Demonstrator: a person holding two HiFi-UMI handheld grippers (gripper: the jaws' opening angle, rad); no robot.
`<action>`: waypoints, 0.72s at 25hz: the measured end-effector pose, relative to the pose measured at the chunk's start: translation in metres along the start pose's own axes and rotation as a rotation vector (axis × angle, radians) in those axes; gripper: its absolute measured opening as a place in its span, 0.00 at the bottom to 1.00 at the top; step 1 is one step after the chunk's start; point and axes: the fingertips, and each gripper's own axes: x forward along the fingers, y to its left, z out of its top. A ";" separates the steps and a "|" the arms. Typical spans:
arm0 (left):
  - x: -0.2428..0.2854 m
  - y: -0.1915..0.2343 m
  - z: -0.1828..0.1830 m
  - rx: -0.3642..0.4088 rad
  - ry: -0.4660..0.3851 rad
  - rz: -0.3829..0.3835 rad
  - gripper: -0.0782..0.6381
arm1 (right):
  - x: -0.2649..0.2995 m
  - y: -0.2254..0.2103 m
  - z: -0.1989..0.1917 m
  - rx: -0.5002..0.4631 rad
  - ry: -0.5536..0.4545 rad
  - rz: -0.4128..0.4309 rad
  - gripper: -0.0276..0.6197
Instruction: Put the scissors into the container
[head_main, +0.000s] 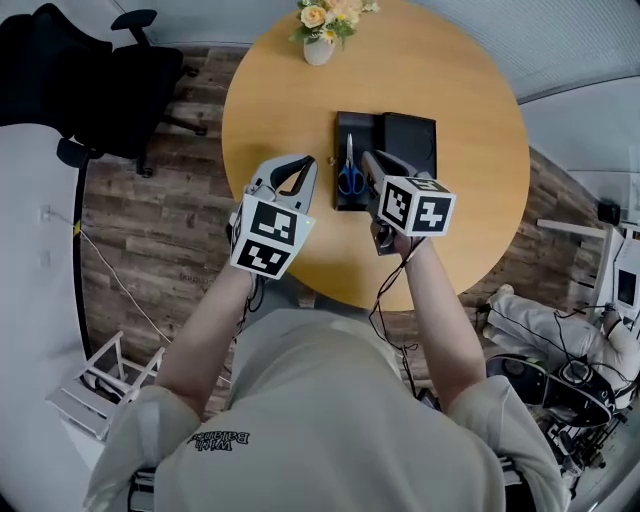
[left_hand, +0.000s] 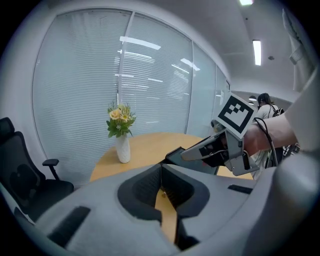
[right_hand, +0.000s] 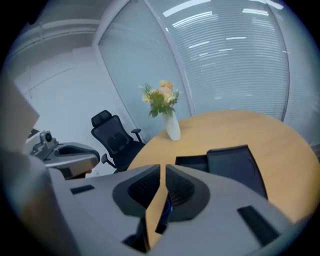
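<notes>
Blue-handled scissors (head_main: 350, 175) lie flat in the left half of a black container (head_main: 415, 140) on the round wooden table (head_main: 470, 200). My left gripper (head_main: 309, 163) hovers just left of the scissors, jaws shut on nothing. My right gripper (head_main: 369, 157) is just right of the scissors, over the container's middle, jaws shut and empty. In the right gripper view a bit of the blue scissors (right_hand: 167, 205) shows through the slit below the jaws, with the container (right_hand: 232, 162) ahead. The left gripper view shows the container's corner (left_hand: 175, 152) and the right gripper's body (left_hand: 220, 147).
A white vase of flowers (head_main: 320, 35) stands at the table's far edge. A black office chair (head_main: 100, 80) is on the floor at the far left. White frames (head_main: 95, 385) and equipment (head_main: 560, 385) sit on the floor near me.
</notes>
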 end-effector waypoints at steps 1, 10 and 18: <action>-0.004 0.000 0.006 0.008 -0.009 0.006 0.14 | -0.007 0.003 0.007 -0.014 -0.025 0.009 0.12; -0.049 -0.004 0.082 0.078 -0.211 0.104 0.14 | -0.089 0.034 0.074 -0.143 -0.297 0.059 0.11; -0.105 -0.029 0.136 0.133 -0.330 0.110 0.14 | -0.179 0.074 0.109 -0.234 -0.439 0.094 0.10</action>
